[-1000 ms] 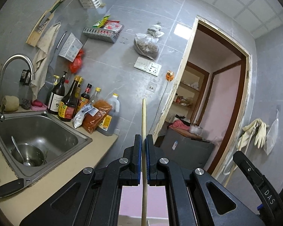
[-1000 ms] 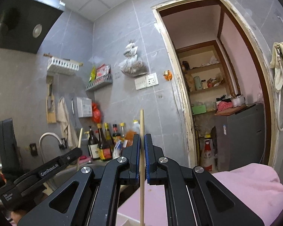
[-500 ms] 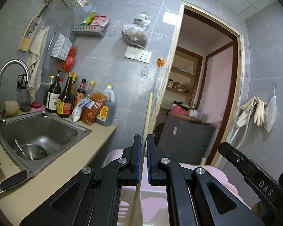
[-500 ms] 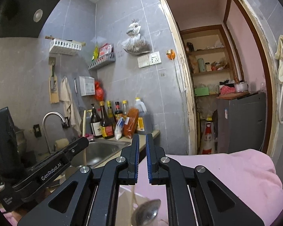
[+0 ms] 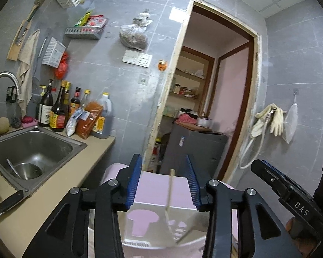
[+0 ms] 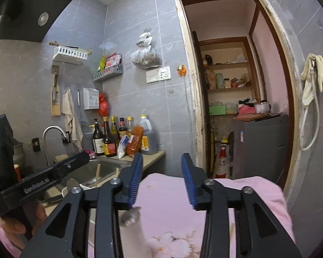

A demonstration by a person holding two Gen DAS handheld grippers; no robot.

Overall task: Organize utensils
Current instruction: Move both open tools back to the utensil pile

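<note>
My left gripper (image 5: 164, 181) is open and empty. Between its jaws a thin wooden chopstick (image 5: 169, 191) leans loose in a white holder (image 5: 140, 230) that stands on a pink cloth (image 5: 157, 187). My right gripper (image 6: 161, 181) is open and empty above the same pink cloth (image 6: 170, 195). Just below its left jaw a metal spoon bowl (image 6: 130, 216) shows, blurred. The left gripper's body (image 6: 43, 179) shows at the left of the right wrist view, and chopstick tips (image 6: 97, 175) stick up beside it.
A steel sink (image 5: 32, 148) holding a bowl and ladle (image 5: 25, 169) lies left in the beige counter (image 5: 60, 185). Sauce bottles (image 5: 60, 111) stand against the tiled wall. A knife (image 5: 4, 204) lies at the counter's front. An open doorway (image 5: 204, 99) with a grey cabinet stands ahead.
Both grippers were shut on a chopstick each a second ago. Both have opened; the left chopstick now leans free in the holder. Both views tilted slightly downward.
</note>
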